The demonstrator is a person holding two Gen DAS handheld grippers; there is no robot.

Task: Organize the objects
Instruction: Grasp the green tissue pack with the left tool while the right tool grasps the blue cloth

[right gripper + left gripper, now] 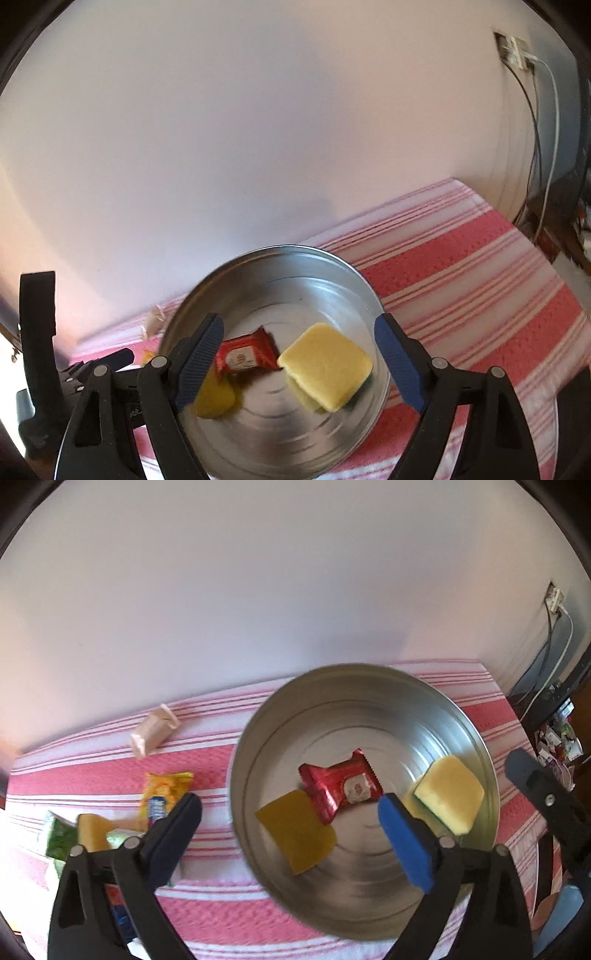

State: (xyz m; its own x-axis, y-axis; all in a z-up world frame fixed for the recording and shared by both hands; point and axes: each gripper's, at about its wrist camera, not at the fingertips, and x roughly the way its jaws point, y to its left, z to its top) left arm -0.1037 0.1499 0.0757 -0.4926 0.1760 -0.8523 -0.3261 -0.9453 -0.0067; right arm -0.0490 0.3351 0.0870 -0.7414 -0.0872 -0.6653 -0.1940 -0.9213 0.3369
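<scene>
— Three things are lying in the metal bowl [364,801]: a red wrapped snack [341,784], a yellow sponge [448,794] and a flat mustard-yellow square [295,830].

— Which way are they pointing?

— In the left wrist view the snack's long axis is running from lower left to upper right, and the sponge is leaning tilted against the bowl's right wall.

— And the tongs?

— Both are hanging over the bowl, angled down. The left gripper [291,834] is standing wide and released, nothing between its pads. The right gripper [299,363] is also spread, its fingers flanking the sponge without touching it.

— Anything else?

— Several packets [162,797] are lying on the striped cloth [207,760], left of the bowl.
</scene>
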